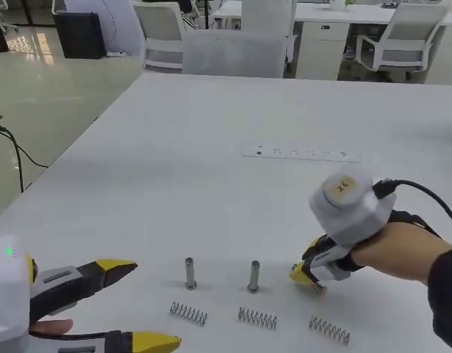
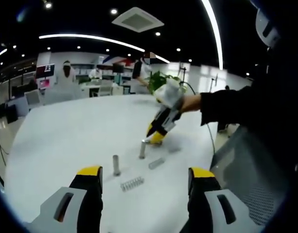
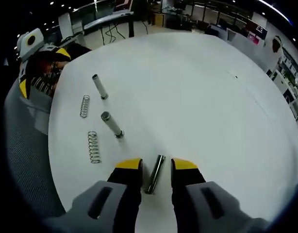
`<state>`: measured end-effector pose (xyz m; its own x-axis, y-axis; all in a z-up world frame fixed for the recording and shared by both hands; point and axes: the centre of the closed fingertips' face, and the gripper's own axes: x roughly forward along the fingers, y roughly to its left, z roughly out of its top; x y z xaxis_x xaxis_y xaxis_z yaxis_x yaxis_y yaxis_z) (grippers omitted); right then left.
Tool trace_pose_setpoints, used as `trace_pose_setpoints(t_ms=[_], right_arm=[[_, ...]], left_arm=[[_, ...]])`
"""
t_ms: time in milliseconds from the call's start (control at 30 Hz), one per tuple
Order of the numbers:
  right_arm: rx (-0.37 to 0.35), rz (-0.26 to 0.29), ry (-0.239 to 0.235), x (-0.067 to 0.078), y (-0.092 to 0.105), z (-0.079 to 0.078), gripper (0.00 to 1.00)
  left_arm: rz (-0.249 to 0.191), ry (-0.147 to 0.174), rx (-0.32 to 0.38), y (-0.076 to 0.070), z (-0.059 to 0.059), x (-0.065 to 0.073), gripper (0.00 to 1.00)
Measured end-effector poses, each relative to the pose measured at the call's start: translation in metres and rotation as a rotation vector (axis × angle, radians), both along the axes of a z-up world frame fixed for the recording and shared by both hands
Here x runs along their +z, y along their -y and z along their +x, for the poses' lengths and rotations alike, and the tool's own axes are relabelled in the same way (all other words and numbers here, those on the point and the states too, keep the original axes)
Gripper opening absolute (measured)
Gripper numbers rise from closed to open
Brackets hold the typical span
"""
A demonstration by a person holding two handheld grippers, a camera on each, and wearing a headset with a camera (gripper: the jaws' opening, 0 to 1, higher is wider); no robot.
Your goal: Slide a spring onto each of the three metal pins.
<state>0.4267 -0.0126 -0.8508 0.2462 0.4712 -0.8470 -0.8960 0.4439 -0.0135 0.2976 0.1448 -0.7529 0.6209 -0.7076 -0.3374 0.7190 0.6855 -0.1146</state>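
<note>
"Two upright pins (image 1: 190, 272) on the white table (image 1: 211, 132). Where is the other one?"

"In the head view it is hidden behind the right gripper (image 1: 308, 276), whose yellow tips are down at the table just right of the second upright pin. The right gripper view has the third pin (image 3: 155, 174) in the gap between the jaws."

"Gripped?"

"Cannot tell. The jaws stand narrow, one on each side of it, with a sliver of table showing on both sides. Whether it stands or leans is also unclear from that angle."

"And the springs?"

"Three springs (image 1: 257, 318) lie in a row in front of the pins, all flat on the table and none on a pin. The rightmost lies near the right gripper, apart from it."

"The other side?"

"The left gripper (image 2: 145, 172) is spread wide with nothing between the jaws, off to the left of the row. The head view cuts off its body at the corner. Farther back lies a power strip (image 1: 299, 153), its sockets too blurred to count."
</note>
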Motion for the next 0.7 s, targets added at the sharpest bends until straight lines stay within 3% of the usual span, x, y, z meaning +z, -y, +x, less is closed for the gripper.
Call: trace_pose_setpoints(t_ms=[167, 700], right_arm=[[-0.023, -0.003, -0.017, -0.003, 0.000, 0.002, 0.14], [-0.055, -0.035, -0.052, -0.013, 0.000, 0.004, 0.09]], left_arm=[[0.000, -0.001, -0.004, 0.001, 0.000, 0.000, 0.67], [-0.003, -0.007, -0.001, 0.000, 0.000, -0.002, 0.67]])
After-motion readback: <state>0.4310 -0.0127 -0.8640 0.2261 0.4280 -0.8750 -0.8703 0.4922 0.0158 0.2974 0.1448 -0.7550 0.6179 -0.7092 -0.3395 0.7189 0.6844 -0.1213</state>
